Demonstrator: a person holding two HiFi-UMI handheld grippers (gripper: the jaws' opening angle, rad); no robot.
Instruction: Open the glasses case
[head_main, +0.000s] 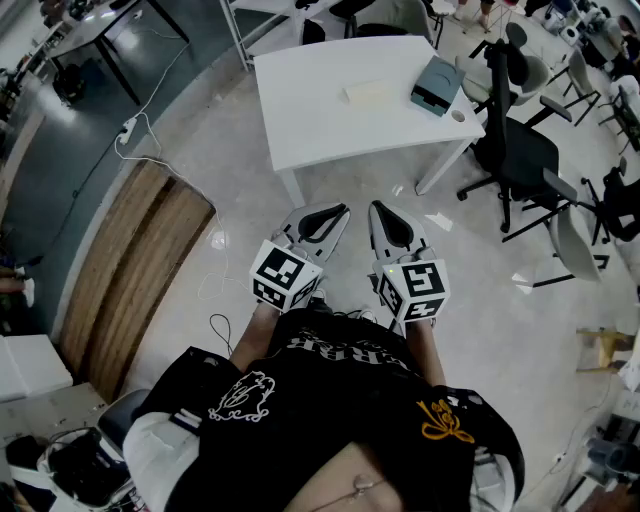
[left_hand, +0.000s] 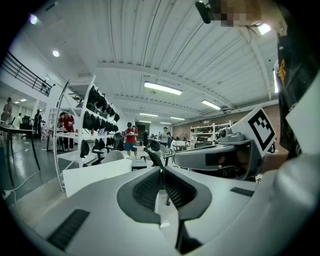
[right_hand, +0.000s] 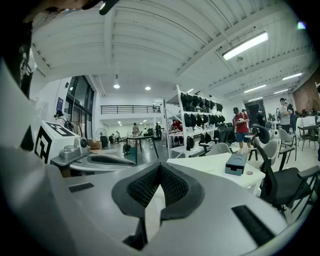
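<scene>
Pale concrete floor (head_main: 250, 190) fills most of the head view, and a white bench (head_main: 320, 110) is set ahead of the person. The glasses case (head_main: 437, 85), a grey-blue box that appears shut, is seen lying near the bench's right-hand edge. A pale flat item (head_main: 367, 93) lies beside it, and an office chair (head_main: 520, 150) stands just past that corner. The left gripper (head_main: 340, 210) and the right gripper (head_main: 378, 208) are held side by side in front of the body, short of the bench and well apart from the glasses case.

In the left gripper view, a large hall with shelving racks (left_hand: 95, 115) is shown beyond the tool. Its fingers (left_hand: 145, 189) are pressed together with nothing between them, and the right gripper is seen alongside at the right.

In the right gripper view, the fingers (right_hand: 144, 187) are likewise closed on nothing. The glasses case (right_hand: 235, 164) is seen ahead and to the right on the bench, well apart from the tips.

The task is judged to be at its very start: no approach is made yet and the lid is untouched. For the next move, both grippers would need to be carried forward to the bench. Fingers would have to be opened so that the glasses case can be steadied while its lid is lifted.
</scene>
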